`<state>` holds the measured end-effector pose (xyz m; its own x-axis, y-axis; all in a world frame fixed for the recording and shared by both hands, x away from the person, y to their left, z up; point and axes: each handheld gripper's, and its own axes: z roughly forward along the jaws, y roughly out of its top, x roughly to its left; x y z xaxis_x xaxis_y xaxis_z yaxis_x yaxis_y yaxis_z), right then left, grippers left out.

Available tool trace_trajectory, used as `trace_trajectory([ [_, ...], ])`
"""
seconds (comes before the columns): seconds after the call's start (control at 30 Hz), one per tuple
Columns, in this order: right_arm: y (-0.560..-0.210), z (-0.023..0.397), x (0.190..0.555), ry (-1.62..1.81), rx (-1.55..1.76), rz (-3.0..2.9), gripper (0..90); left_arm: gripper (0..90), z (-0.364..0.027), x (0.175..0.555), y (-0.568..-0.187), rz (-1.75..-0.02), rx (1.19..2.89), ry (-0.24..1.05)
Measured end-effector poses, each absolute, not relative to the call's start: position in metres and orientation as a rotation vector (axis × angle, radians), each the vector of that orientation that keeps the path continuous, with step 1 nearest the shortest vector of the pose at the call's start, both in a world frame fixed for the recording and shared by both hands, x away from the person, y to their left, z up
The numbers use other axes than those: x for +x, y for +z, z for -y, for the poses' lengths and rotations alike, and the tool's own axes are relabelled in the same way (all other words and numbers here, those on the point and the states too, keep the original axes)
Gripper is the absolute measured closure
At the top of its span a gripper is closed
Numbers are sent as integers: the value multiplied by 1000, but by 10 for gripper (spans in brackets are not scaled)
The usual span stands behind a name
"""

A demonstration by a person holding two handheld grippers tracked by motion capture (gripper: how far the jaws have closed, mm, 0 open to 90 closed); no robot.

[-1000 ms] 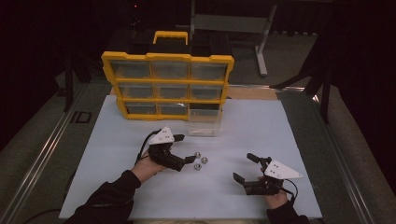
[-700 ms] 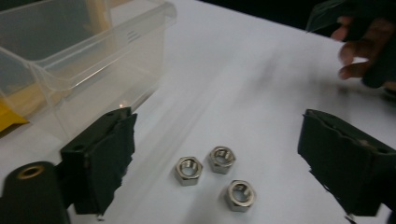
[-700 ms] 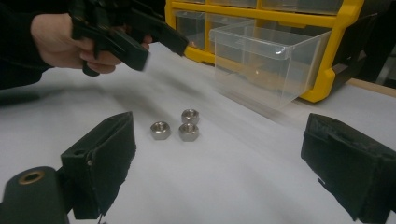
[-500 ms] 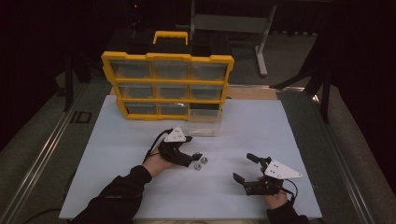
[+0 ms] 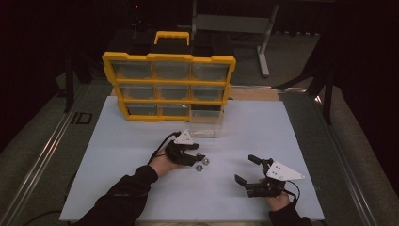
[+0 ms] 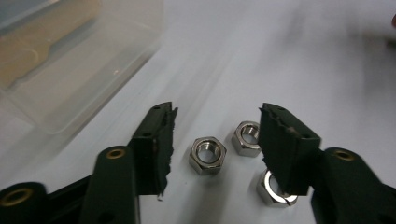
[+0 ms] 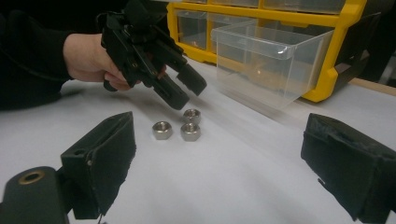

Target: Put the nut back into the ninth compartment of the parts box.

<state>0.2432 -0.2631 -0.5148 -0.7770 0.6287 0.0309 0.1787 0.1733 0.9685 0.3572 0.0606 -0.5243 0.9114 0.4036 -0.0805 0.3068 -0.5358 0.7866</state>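
Three steel nuts [image 6: 208, 155] lying close together on the white table [image 5: 117, 188], just in front of a clear drawer [image 5: 207, 123] pulled out of the yellow organiser [image 5: 169, 84]. Left gripper [image 5: 200, 157] tilted down over the nuts, jaws just been closing yet not gripping anything: in the left gripper view, middle nut flat on the table in the gap between the pads, touched by neither; second nut [image 6: 246, 137] beside the right-hand pad, third nut [image 6: 271, 190] partly tucked under that same pad. Seen from the right gripper view, left gripper's tips hovering just above and behind the cluster, held in a bare hand [image 7: 91, 58] with a dark sleeve. Right gripper [image 5: 247, 169] well apart from the nuts, toward the table's near right, jaws spread wide and empty, pointed toward the nuts and the drawer.
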Motion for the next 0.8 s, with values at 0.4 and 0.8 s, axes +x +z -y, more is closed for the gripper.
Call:
trace_trajectory([
  [0.4,-515,263,243,1636,764,-2078,103,582,-54,362,-536,-499,2247,149],
  [0.8,-515,264,243,1639,772,-2075,103,653,-49,361,-542,-482,2267,162],
])
